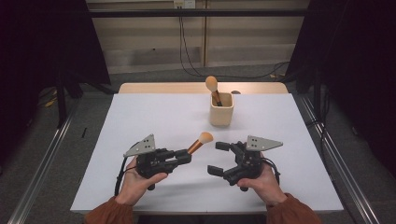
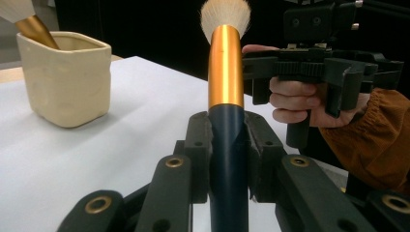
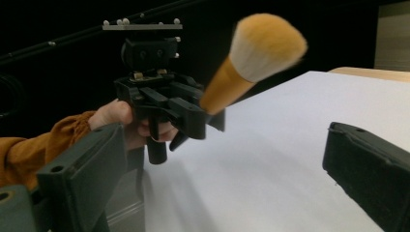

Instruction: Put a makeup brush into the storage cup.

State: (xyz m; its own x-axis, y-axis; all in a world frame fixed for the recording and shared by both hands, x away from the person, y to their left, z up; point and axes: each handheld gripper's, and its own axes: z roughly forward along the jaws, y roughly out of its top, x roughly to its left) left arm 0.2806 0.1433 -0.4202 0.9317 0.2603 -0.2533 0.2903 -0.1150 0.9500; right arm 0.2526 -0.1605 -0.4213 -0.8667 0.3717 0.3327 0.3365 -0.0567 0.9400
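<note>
Two makeup brushes figure in the high view; one, a dark-handled brush with a gold ferrule and pale bristles, is clamped by its handle in the left gripper, its tuft pointing toward two o'clock above the white table; the other, a like brush, stands bristles-up in the cream square ceramic cup at twelve o'clock, well apart from both tools; the right gripper sits just beside the held tuft at three o'clock of it, jaws spread wide and holding nothing.

From the left gripper view, the navy handle of the held brush runs straight up between the two closed jaws, pinched low on the handle below the gold ferrule; the cup lies at ten o'clock; the right gripper waits at two o'clock.

From the right gripper view, the brush head tilts toward one o'clock out of the left gripper; the right gripper's own jaws stand far apart at either side.

Judging from this, the step is either a handover or a carry to the cup; to do it well, keep the grip firm on the handle, avoid squeezing the bristles, and lower the handle end first into the cup beside the standing brush without tipping the cup.
</note>
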